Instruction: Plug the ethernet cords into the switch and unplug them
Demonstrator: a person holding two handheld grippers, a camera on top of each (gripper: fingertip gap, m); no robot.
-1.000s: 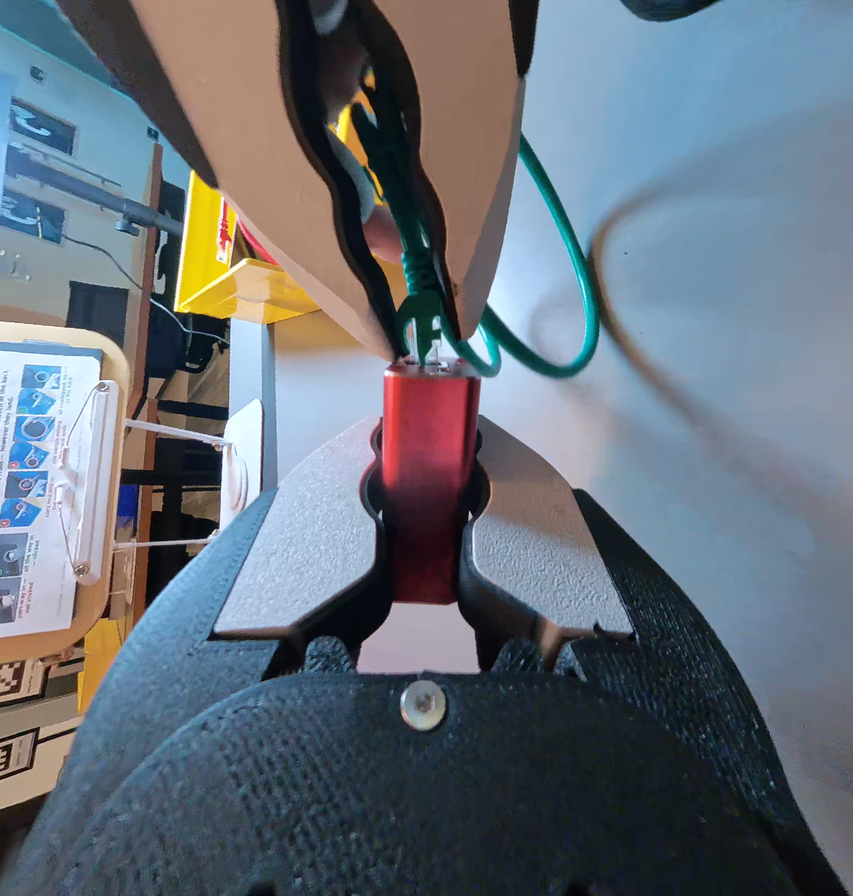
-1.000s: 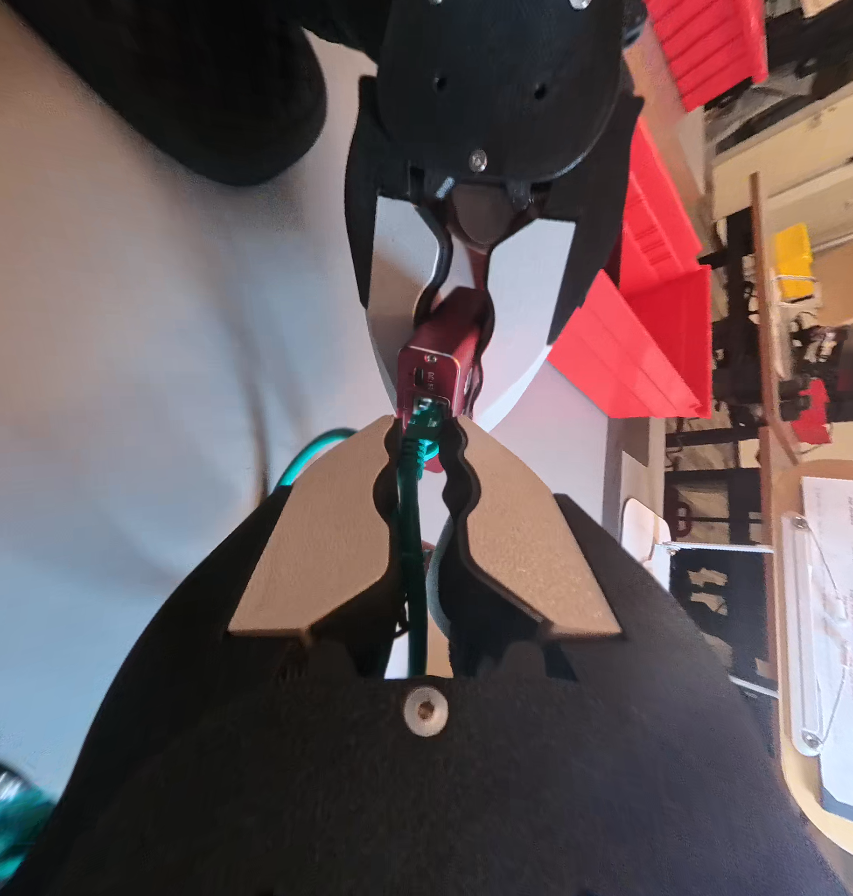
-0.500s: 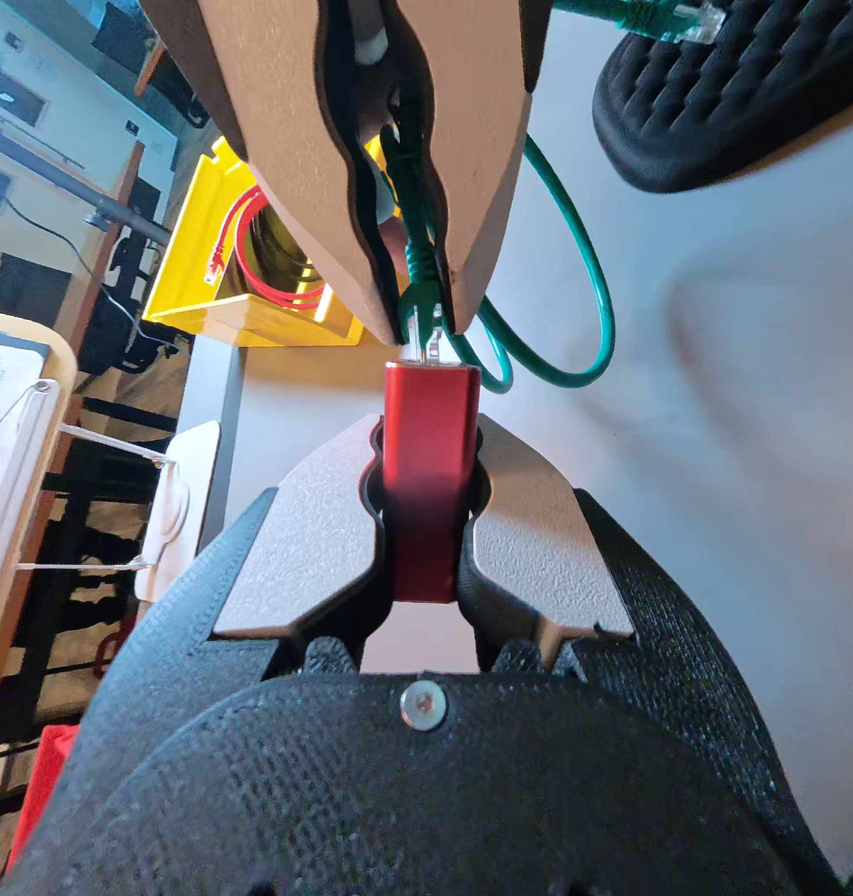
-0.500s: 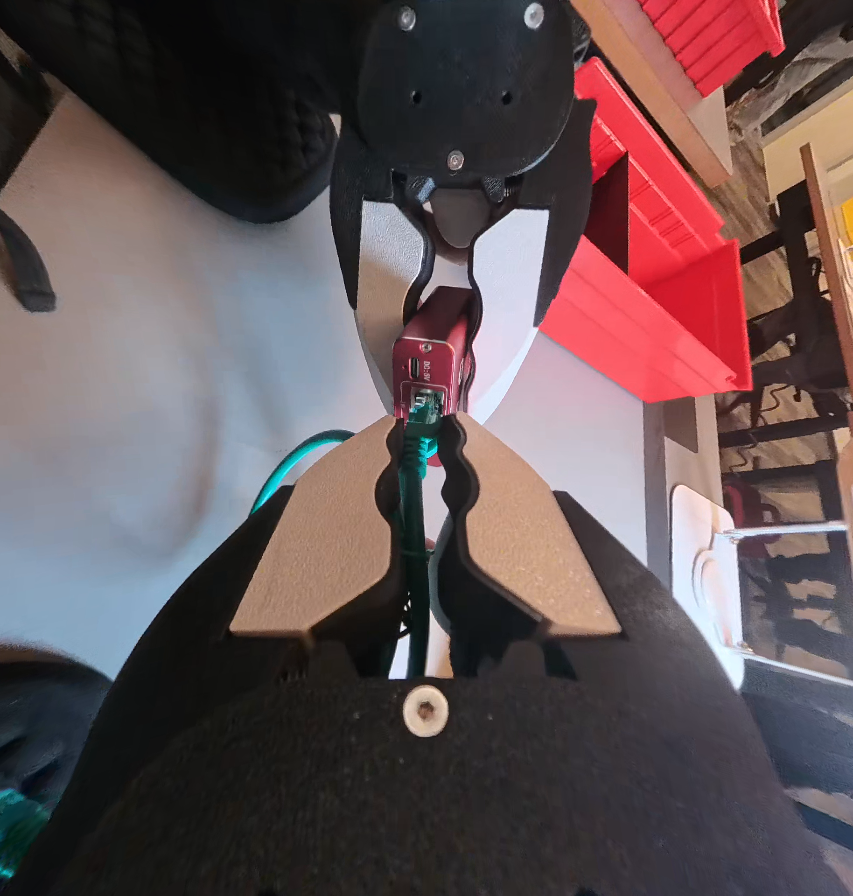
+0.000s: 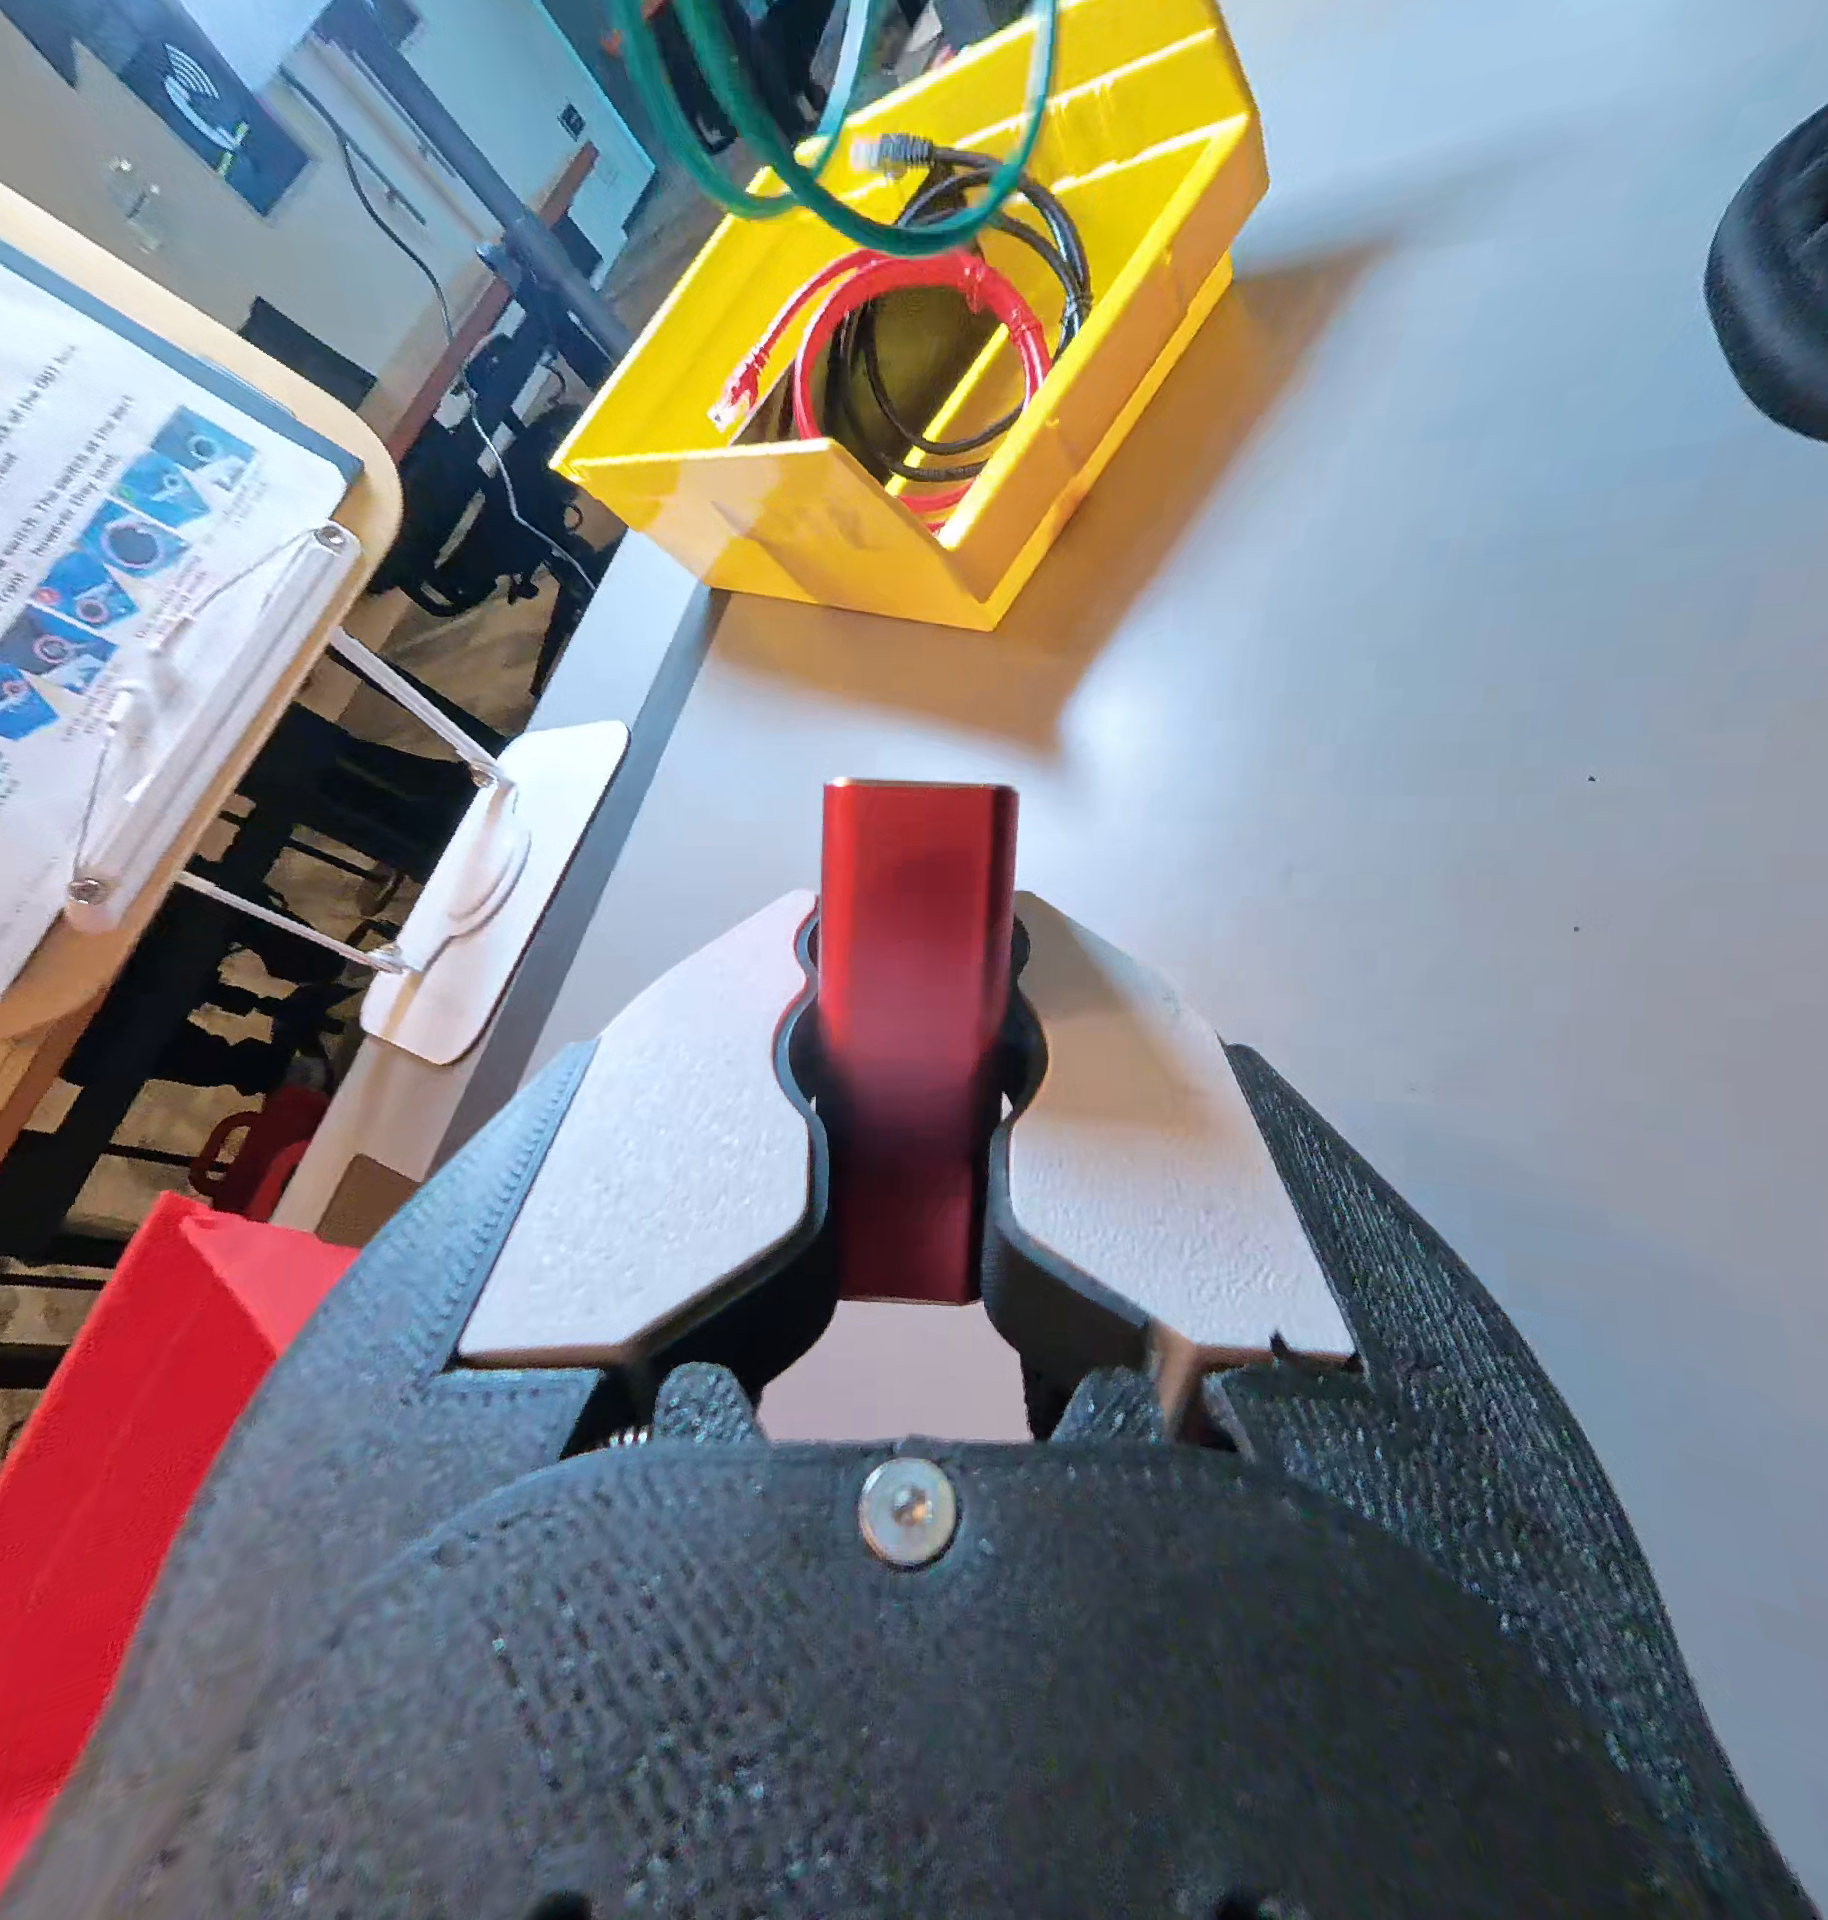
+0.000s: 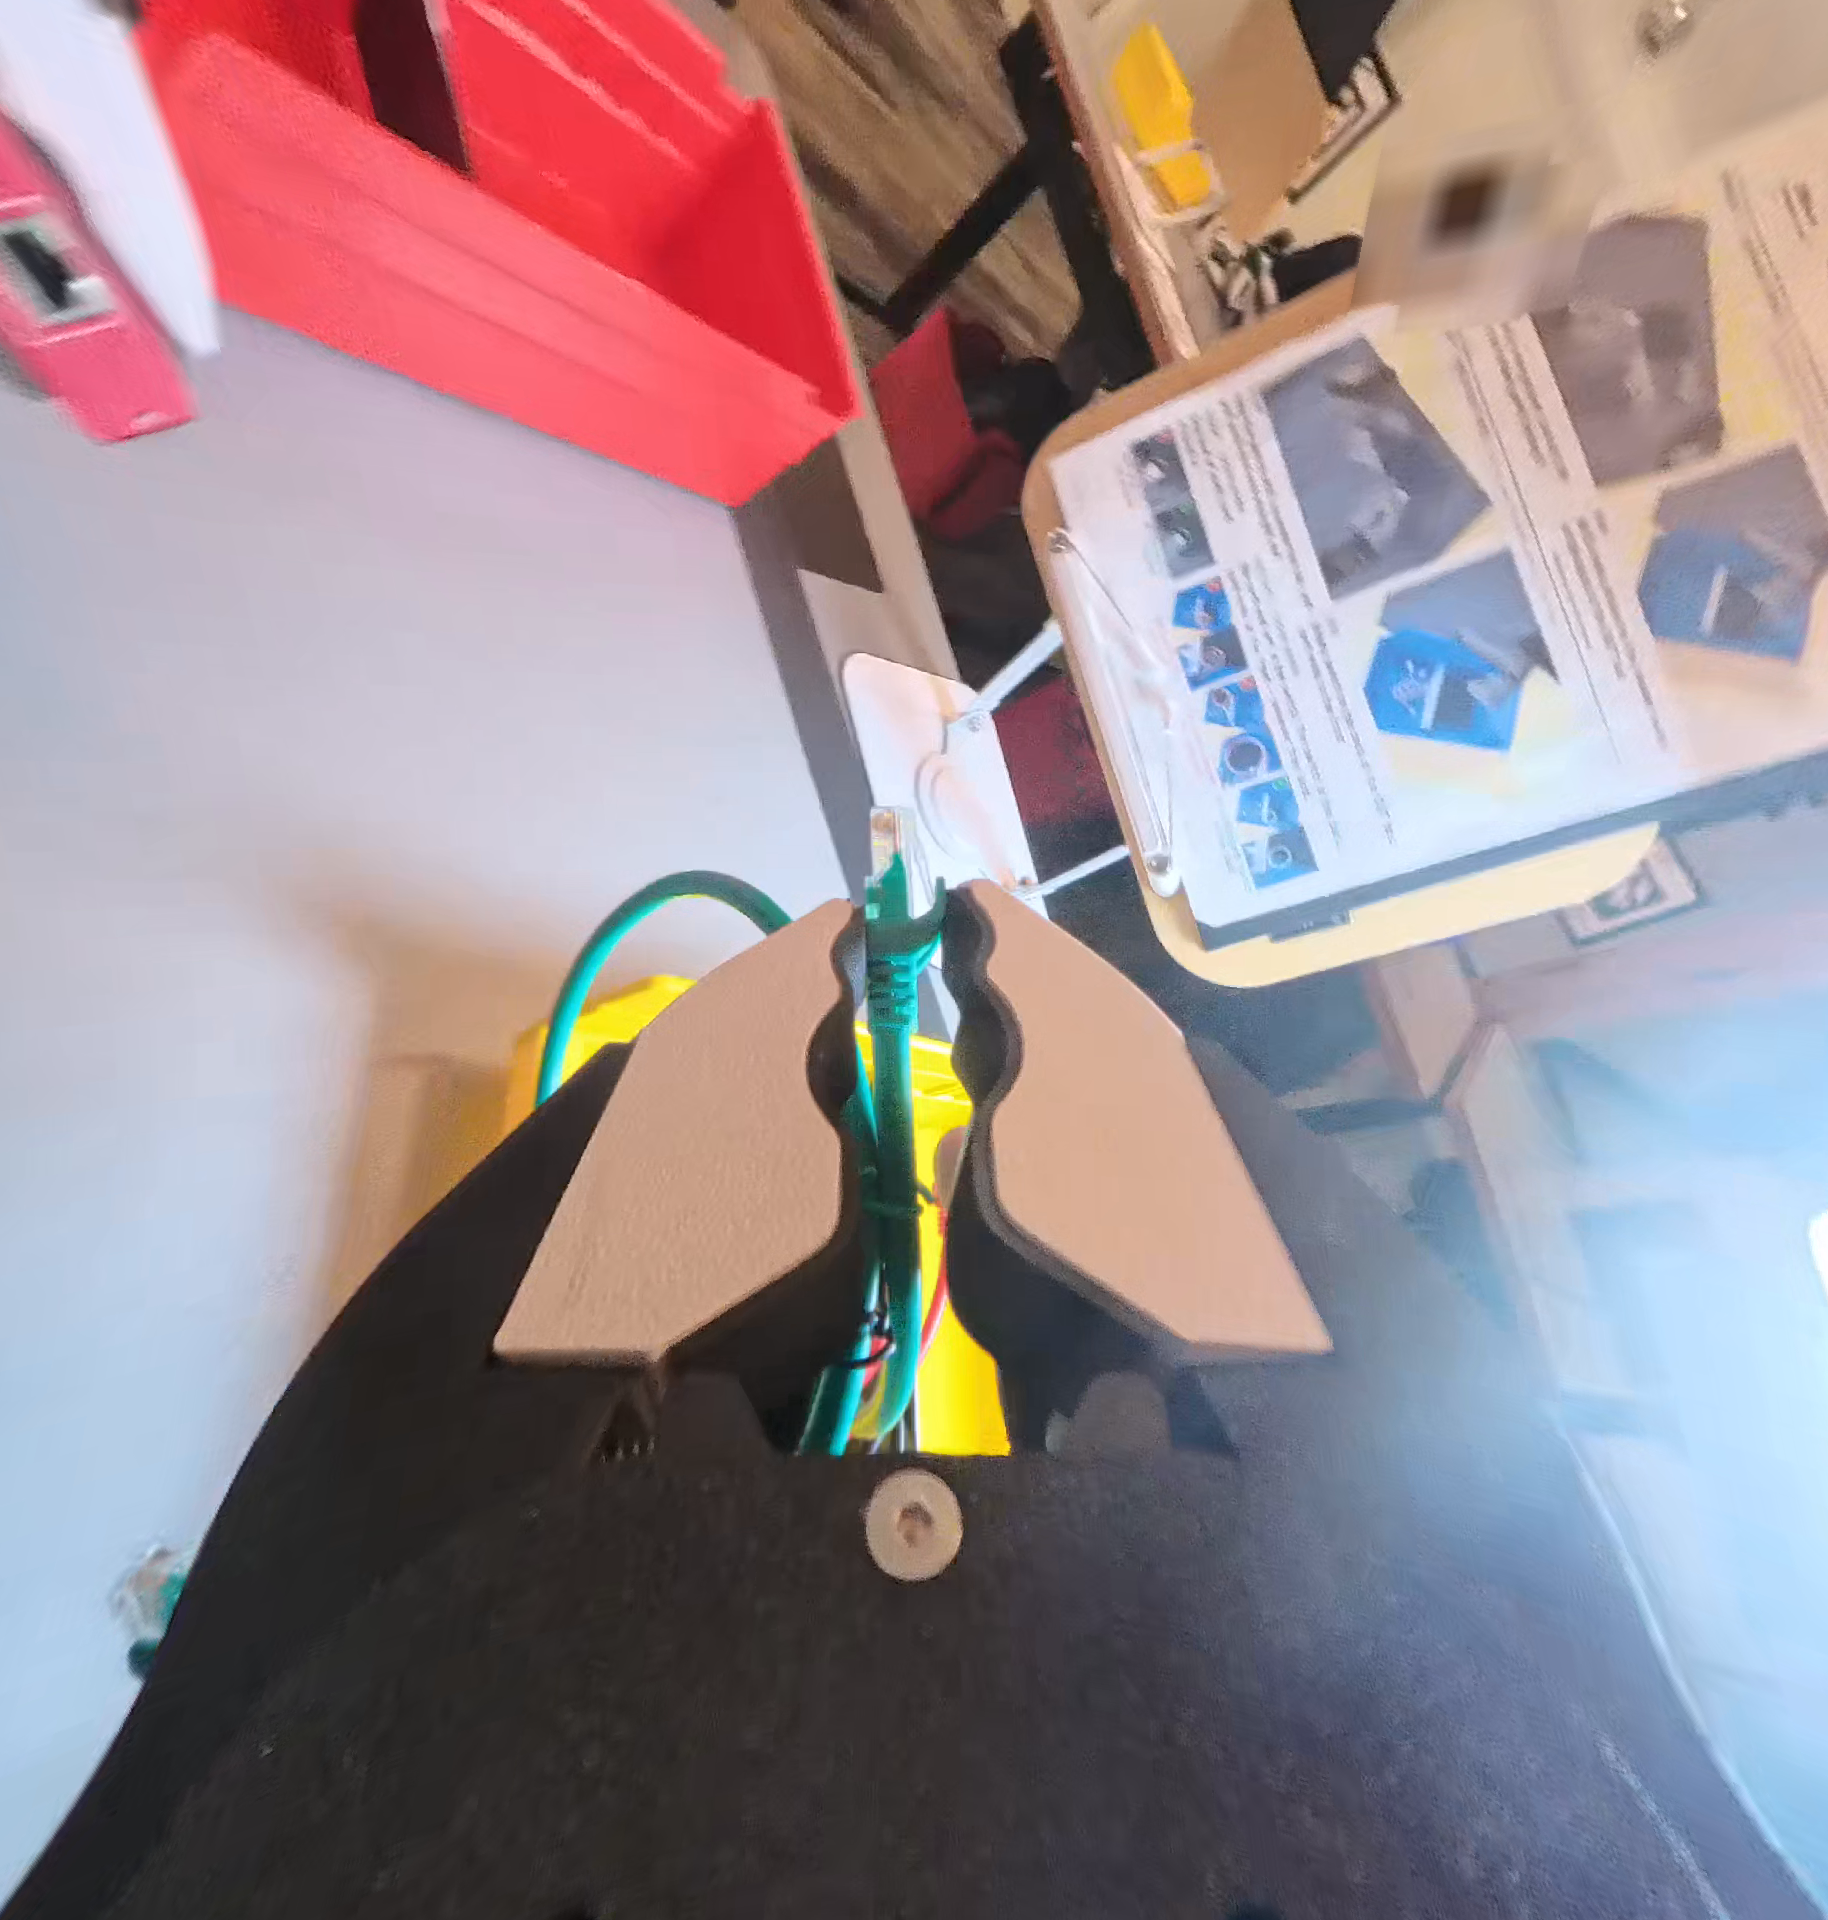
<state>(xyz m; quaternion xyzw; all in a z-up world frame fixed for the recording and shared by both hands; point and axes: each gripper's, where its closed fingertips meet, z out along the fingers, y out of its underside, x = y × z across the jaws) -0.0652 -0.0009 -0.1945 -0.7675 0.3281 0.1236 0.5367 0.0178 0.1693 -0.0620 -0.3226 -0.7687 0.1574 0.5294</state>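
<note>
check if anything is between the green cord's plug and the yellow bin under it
Nothing visible blocks it. The right gripper holds the green ethernet cord directly over the yellow bin, whose open top holds only a coiled red cord and a black cord.

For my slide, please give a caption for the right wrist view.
Right gripper holds the unplugged green ethernet cord above the yellow bin; red bin behind.

Yellow bin point(image 5: 837, 530) sits on the desk point(image 5: 1461, 831) near its edge. Red bin point(image 6: 494, 260) at another edge. Instruction sheet on a wooden clipboard stand point(image 6: 1409, 665) just off the desk.
</note>
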